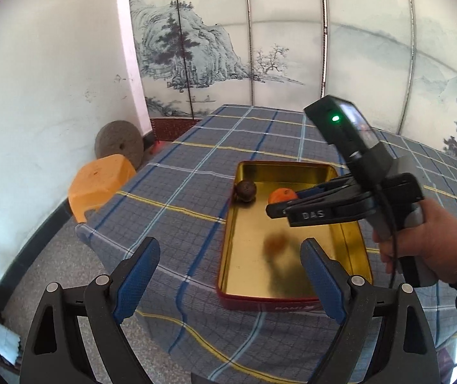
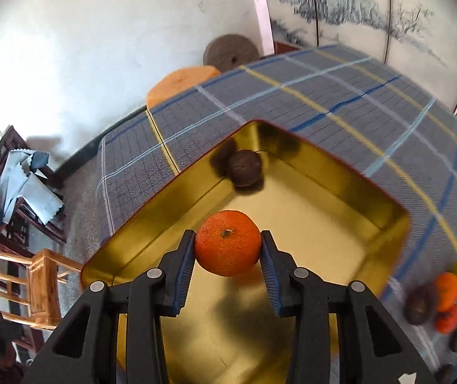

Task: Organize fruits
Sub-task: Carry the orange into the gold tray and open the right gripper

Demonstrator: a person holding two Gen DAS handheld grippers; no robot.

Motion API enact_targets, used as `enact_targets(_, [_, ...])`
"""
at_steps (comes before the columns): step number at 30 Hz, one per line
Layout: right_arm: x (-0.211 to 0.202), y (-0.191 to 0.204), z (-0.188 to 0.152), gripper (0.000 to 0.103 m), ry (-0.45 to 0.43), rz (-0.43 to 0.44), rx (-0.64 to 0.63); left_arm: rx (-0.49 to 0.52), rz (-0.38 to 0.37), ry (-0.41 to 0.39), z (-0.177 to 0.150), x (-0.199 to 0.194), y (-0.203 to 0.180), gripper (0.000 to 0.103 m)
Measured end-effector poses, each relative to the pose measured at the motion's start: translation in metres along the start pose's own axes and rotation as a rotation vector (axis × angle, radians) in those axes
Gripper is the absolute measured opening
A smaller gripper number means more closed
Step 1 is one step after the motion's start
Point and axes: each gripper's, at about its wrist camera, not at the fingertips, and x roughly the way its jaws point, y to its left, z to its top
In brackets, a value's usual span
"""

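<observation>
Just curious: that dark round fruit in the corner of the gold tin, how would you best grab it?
Come from above, fingers across the dark fruit's middle along the wall beside it. It is round and sits against the tin's corner, which blocks a sideways approach.

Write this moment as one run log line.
right tool: shut on orange, over tin | left tool: open, empty | brown fruit: in tin corner

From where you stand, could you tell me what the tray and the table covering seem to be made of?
Tray: likely thin metal tin, with a glossy gold inside that mirrors the dark fruit and a red outside. Table covering: woven cloth, matte, with plaid stripes, draping over the edge.
</observation>
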Motion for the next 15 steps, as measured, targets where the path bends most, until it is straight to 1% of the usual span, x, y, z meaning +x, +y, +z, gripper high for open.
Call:
enact_targets(6, [0.030,0.000,0.012,0.037,0.041,-0.039,0.029,-0.004,0.030,0.018,-0.006,0.007,0.008,0.090])
enact_targets(15, [0.038,-0.001,0.024,0.039,0.043,-0.064,0.059,-0.001,0.043,0.037,-0.012,0.013,0.012,0.090])
